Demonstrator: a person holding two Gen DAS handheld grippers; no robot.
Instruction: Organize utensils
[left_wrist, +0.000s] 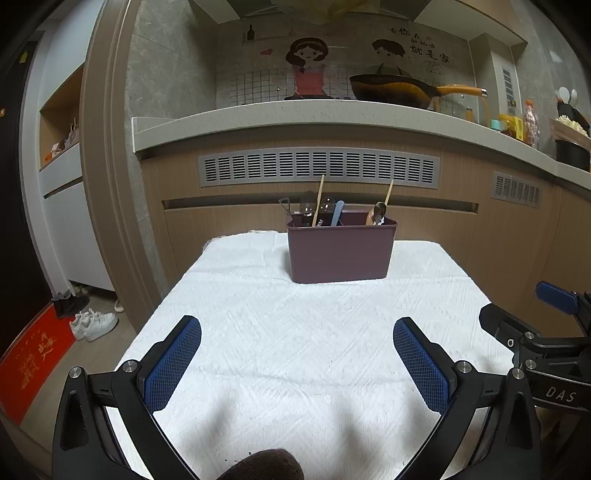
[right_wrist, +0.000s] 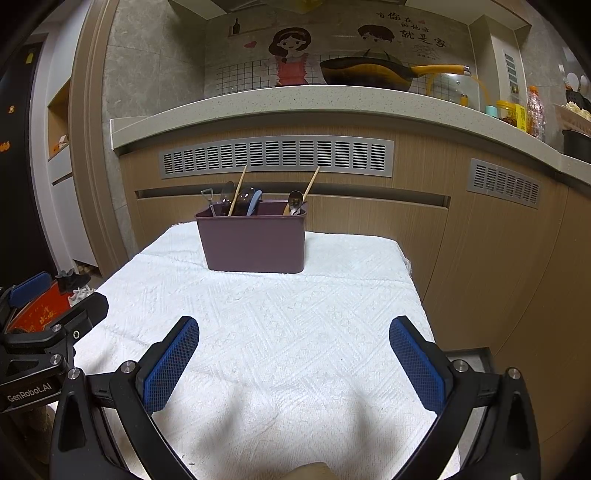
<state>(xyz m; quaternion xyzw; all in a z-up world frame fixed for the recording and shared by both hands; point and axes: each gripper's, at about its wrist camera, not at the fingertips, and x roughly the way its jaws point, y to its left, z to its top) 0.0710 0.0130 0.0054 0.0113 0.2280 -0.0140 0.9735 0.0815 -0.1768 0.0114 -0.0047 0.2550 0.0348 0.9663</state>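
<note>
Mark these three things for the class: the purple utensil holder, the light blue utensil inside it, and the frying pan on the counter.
purple utensil holder (left_wrist: 340, 254), left wrist view, front wall.
light blue utensil (left_wrist: 337, 212), left wrist view, upper handle.
frying pan (right_wrist: 365, 72), right wrist view, bowl's side.

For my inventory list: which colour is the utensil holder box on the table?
The utensil holder box is dark purple, a plum tone. It shows best in the right wrist view.

utensil (left_wrist: 338, 213) lower halves hidden inside purple caddy (left_wrist: 341, 251), right tool (left_wrist: 546, 332) cut off by frame edge
</note>
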